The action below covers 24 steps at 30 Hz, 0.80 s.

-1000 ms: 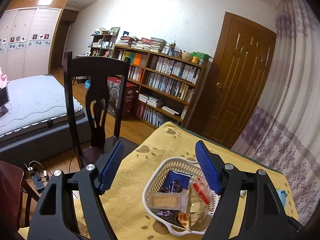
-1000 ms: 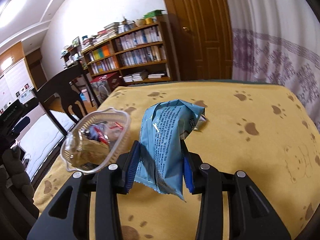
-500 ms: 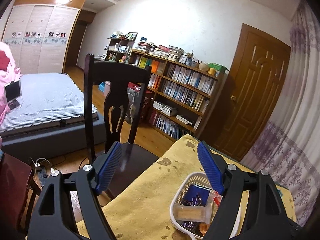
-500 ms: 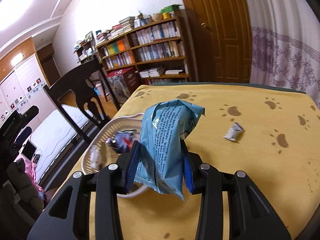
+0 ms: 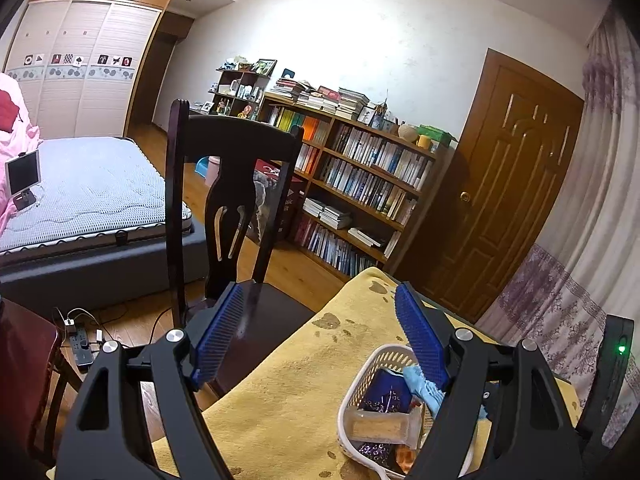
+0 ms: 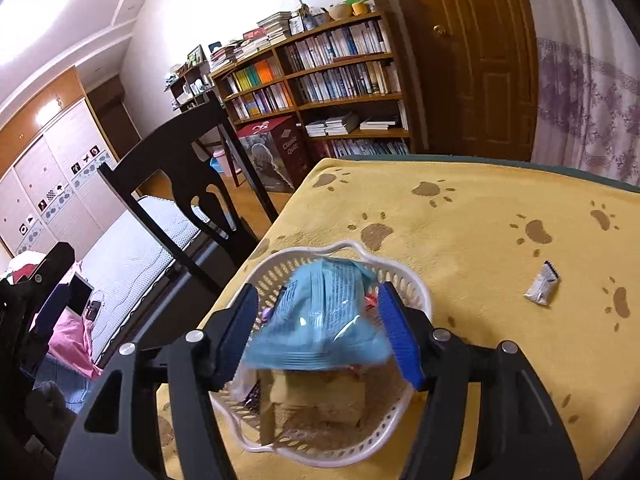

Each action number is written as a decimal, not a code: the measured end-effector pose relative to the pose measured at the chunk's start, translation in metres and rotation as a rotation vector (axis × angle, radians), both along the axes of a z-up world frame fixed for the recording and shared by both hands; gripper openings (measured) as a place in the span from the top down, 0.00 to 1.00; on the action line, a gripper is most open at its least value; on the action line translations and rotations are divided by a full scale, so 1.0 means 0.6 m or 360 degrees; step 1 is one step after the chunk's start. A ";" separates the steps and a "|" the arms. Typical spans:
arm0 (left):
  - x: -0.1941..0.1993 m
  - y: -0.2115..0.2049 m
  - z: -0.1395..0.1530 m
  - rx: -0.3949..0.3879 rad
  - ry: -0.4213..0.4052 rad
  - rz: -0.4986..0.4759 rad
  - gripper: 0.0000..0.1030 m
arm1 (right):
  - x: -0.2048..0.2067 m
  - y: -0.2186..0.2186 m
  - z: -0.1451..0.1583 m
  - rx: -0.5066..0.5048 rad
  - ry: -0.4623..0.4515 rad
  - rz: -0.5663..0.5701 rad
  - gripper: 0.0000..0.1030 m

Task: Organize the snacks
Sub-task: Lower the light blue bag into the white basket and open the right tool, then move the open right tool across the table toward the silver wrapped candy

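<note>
Currently the right gripper (image 6: 318, 334) stands spread wide over the white basket (image 6: 420, 292), and the light-blue snack packet (image 6: 324, 316) lies between its blue pads without being squeezed; whether a pad touches the wrapper cannot be told. The packet rests on top of the snacks already in the basket, a tan wrapped bar (image 6: 320, 394) among them.

Procedure, as judged from this position: lift the right gripper straight up, jaws kept wide, so that neither pad drags the packet back out or tips the light basket. One small silver wrapper (image 6: 542, 284) lies on the yellow paw-print cloth (image 6: 480, 220), well apart from the basket, and is probably the next item.

The left gripper (image 5: 320, 338) is open and holds nothing, hanging above the table edge near the dark wooden chair (image 5: 232, 184).

View comparison: only the right wrist view shows the silver wrapper and the full basket rim. The left wrist view shows just the packet's corner behind its right finger, plus a dark blue packet (image 5: 386, 394).
</note>
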<state>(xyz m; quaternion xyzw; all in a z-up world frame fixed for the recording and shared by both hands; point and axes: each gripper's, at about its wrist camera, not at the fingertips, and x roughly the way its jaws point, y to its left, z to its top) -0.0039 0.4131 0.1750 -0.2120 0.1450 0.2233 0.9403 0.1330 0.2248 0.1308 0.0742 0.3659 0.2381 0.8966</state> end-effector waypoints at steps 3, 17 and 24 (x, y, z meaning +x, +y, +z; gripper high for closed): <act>-0.001 0.002 -0.001 -0.0008 -0.0002 0.0005 0.23 | -0.001 -0.009 0.001 0.0009 -0.0001 -0.0024 0.39; 0.004 -0.007 0.000 0.0010 0.0001 -0.0042 0.23 | 0.017 0.017 -0.045 0.0109 0.0163 0.0168 0.39; 0.009 -0.023 0.001 0.0025 0.0009 -0.0094 0.23 | -0.008 -0.042 -0.006 0.0145 0.0019 0.0099 0.39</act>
